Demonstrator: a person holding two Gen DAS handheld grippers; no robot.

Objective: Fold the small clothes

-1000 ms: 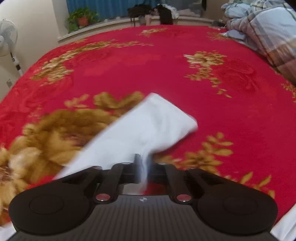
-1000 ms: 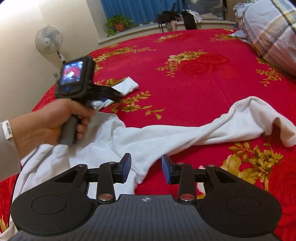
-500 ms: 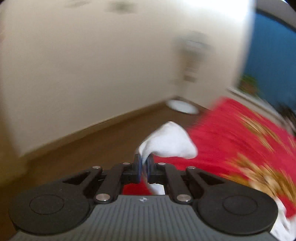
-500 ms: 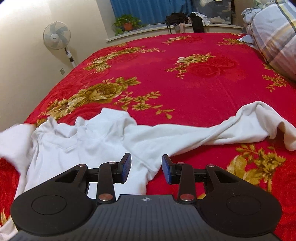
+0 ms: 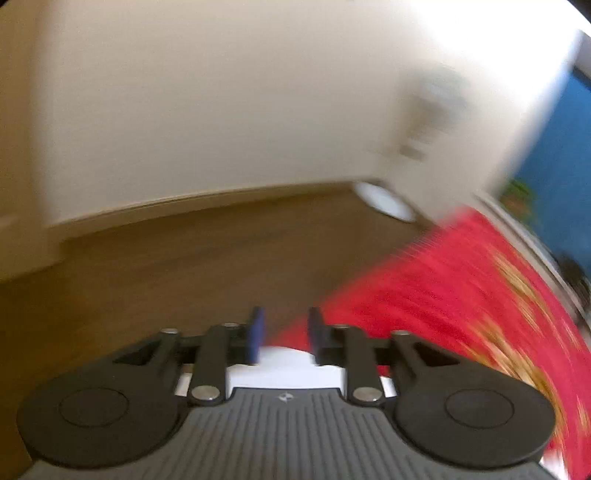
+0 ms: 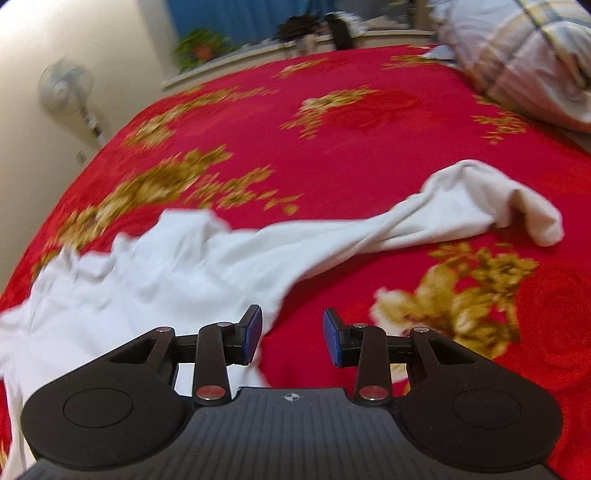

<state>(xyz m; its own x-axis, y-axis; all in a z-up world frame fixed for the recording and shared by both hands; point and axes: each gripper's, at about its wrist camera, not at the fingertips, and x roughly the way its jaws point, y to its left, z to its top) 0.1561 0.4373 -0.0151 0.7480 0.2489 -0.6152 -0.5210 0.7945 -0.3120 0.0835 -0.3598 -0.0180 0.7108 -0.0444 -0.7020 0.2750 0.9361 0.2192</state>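
A white long-sleeved garment [image 6: 177, 266] lies crumpled on the red flowered bedspread [image 6: 332, 122]. Its body is at the left and one sleeve [image 6: 480, 206] stretches to the right. My right gripper [image 6: 291, 338] is open and empty, low over the garment's lower edge. My left gripper [image 5: 283, 334] is open and empty, pointing off the bed's left side toward the wooden floor. A strip of white cloth [image 5: 284, 369] shows just under its fingers. The left wrist view is motion-blurred.
A plaid quilt [image 6: 517, 55] is piled at the bed's far right. A standing fan [image 6: 66, 88] is by the left wall, and its white base [image 5: 384, 201] shows on the floor. A potted plant [image 6: 199, 46] and dark bags [image 6: 317, 27] sit on the far ledge.
My left gripper swung the sleeve out to the bed's left side, then opened and let it go. My right gripper stayed open and shifted slightly right.
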